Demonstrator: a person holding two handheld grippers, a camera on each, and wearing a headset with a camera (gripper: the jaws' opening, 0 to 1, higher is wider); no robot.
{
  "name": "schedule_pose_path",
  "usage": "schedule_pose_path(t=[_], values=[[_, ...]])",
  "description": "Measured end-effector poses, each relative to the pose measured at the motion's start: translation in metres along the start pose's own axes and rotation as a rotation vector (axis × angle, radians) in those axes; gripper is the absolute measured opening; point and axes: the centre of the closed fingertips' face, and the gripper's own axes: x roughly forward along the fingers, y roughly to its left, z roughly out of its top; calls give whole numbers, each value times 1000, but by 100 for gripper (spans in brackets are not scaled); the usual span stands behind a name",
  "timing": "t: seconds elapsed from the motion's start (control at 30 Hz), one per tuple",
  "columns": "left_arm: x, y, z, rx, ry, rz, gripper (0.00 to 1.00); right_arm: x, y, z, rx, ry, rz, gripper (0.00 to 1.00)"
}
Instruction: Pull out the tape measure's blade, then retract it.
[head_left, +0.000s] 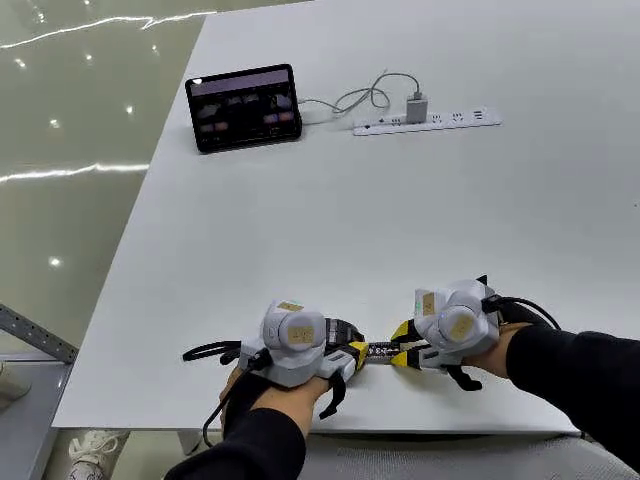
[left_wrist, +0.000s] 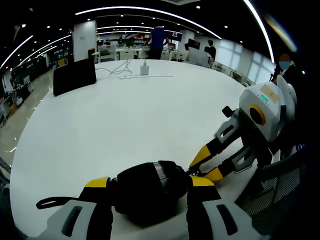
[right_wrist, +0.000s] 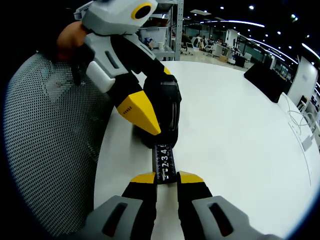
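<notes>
black tape measure held from both sides

white table (head_left: 400, 230) takes up most of the head view. in the upper left of that frame stands a black tablet (head_left: 244, 107). to its right a pale cable (head_left: 360, 98) runs to a small plug (head_left: 417, 105) in a white power strip (head_left: 428, 120).

low in the frame, a little left of the middle, is the left gripper (head_left: 350, 350). its jaws are closed on the case of the tape measure (head_left: 341, 332), one yellow tip on each side. in the left gripper view the tape measure (left_wrist: 150, 192) is a round black lump at the bottom middle, between the two yellow tips.

a short bit of the blade (head_left: 380, 351) sticks out of the case toward the right. in the right gripper view the blade (right_wrist: 165, 161) is dark with white numbers 2, 3 and 4 on it.

just right of that is the right gripper (head_left: 402, 345). its jaws are pinched on the end of the blade, and both yellow tips touch it. the two grippers are near each other, tip facing tip, close to the bottom edge of the table.
</notes>
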Motion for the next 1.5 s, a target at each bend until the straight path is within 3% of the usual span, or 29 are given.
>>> schedule_pose_path(t=[1.5], values=[[1, 0, -1, 5, 0, -4, 56, 7, 3, 9, 27, -38, -5, 11]])
